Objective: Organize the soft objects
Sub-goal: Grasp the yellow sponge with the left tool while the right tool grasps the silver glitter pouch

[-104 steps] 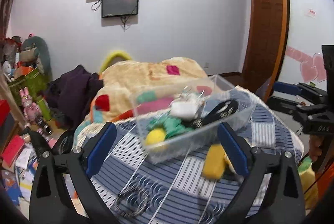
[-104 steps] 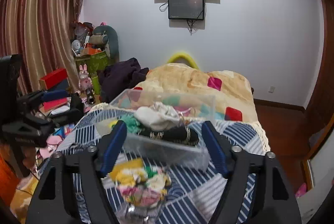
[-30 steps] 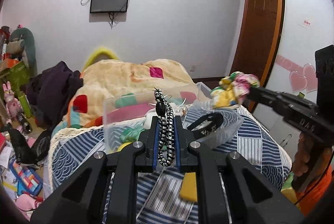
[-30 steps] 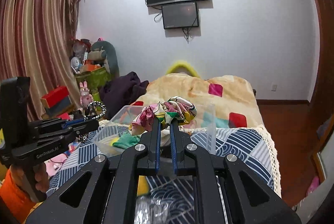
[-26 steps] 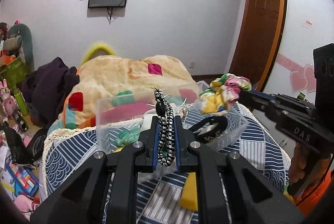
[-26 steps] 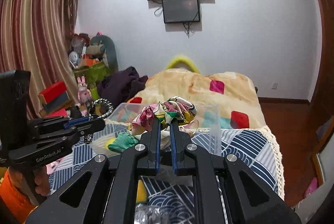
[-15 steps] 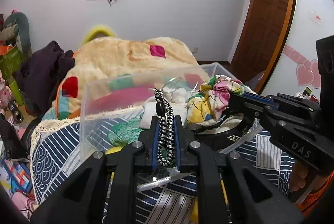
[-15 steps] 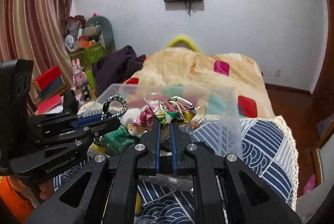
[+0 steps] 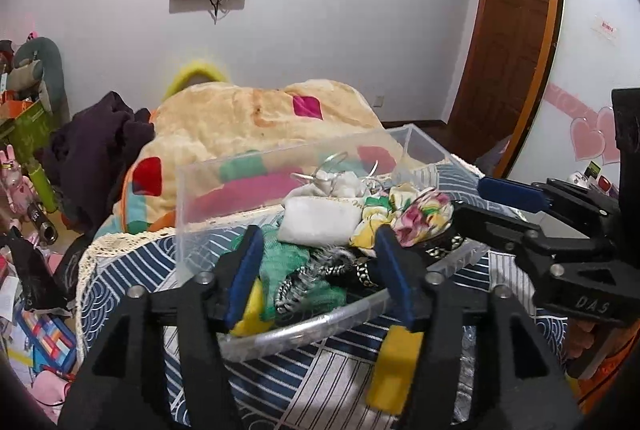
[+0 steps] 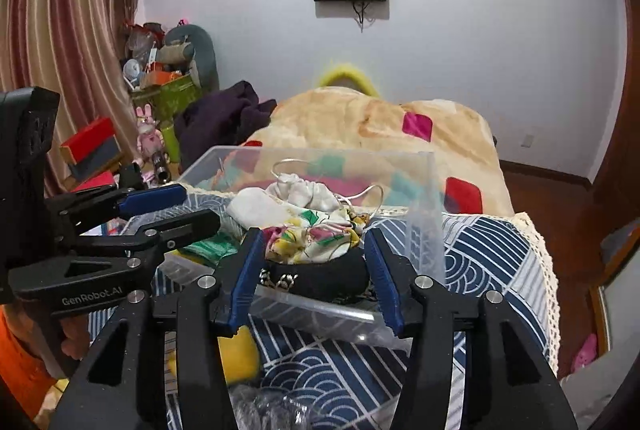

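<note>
A clear plastic bin (image 9: 188, 189) (image 10: 424, 197) stands on the blue patterned cloth. It holds a floral scrunchie (image 9: 416, 213) (image 10: 316, 238), a black-and-white braided hair tie (image 9: 316, 270), a white pouch (image 9: 320, 218), green fabric (image 9: 288, 262) and a black band (image 10: 316, 278). My left gripper (image 9: 320, 270) is open and empty over the bin's near rim, above the braided tie. My right gripper (image 10: 312, 270) is open and empty just over the scrunchie. Each gripper shows in the other's view, the right one (image 9: 496, 205) and the left one (image 10: 176, 205).
A yellow soft object (image 9: 392, 370) (image 10: 236, 354) lies on the cloth in front of the bin. A crinkled plastic wrapper (image 10: 272, 410) lies at the near edge. A beige patterned blanket (image 9: 260, 117) is behind the bin. Clutter fills the floor (image 9: 24, 189) at left.
Both grippers lowered over the bin and opened. The braided hair tie and the floral scrunchie dropped out of the jaws and now lie in the bin.
</note>
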The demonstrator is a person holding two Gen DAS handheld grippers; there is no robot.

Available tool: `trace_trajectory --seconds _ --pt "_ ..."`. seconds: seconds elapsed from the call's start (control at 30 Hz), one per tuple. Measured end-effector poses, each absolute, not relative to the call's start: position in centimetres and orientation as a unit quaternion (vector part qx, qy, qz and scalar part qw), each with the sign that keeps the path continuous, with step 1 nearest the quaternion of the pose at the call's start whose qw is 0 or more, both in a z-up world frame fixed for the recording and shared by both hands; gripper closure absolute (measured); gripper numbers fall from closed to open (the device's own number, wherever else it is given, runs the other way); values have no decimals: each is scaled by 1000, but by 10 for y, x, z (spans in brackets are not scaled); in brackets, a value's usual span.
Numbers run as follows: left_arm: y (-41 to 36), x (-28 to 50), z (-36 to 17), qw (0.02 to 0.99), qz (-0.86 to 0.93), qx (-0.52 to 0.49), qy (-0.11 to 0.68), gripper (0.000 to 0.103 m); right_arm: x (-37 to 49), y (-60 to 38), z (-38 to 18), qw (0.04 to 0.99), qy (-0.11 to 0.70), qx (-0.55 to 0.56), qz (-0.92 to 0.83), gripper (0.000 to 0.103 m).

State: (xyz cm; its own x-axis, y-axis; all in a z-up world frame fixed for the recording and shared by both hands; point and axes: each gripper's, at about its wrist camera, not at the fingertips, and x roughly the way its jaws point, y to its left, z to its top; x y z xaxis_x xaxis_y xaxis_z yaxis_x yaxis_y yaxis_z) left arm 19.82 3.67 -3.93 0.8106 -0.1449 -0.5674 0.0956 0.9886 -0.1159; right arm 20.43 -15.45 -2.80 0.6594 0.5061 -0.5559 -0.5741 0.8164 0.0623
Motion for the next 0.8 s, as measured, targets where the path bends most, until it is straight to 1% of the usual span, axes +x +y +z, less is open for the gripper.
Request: trace_trajectory --seconds 0.03,0.07,0.1,0.13,0.2,0.23,0.27,0.33,0.43,0.63,0.8 --pt "38 196 -37 951 -63 -42 298 38 202 -158 -25 911 282 -57 295 53" --pt "38 190 -32 953 -64 -43 293 36 199 -161 -22 913 277 -54 294 49" --pt "39 183 -28 955 -64 -44 286 31 197 -163 -20 915 273 -51 294 46" --pt "39 180 -25 956 -64 -44 282 27 193 -166 -17 917 266 -49 293 41" --pt "38 168 -17 960 -66 -41 268 24 184 -170 -13 920 256 -51 292 37" --pt "37 160 -13 962 -67 -37 261 20 179 -171 -11 921 252 -54 291 34" --pt "37 155 -11 963 -67 -36 257 17 175 -172 -11 922 249 -57 290 29" --pt "35 144 -9 965 -66 -33 250 7 166 -175 -12 924 243 -59 289 21" --pt "32 128 -12 965 -70 -28 251 4 156 -179 -20 920 254 -60 294 19" --pt "24 109 -41 953 -81 -26 292 4 147 -176 -57 899 307 -63 304 19" --pt "19 111 -72 939 -87 -39 331 4 145 -173 -92 874 358 -73 322 21"
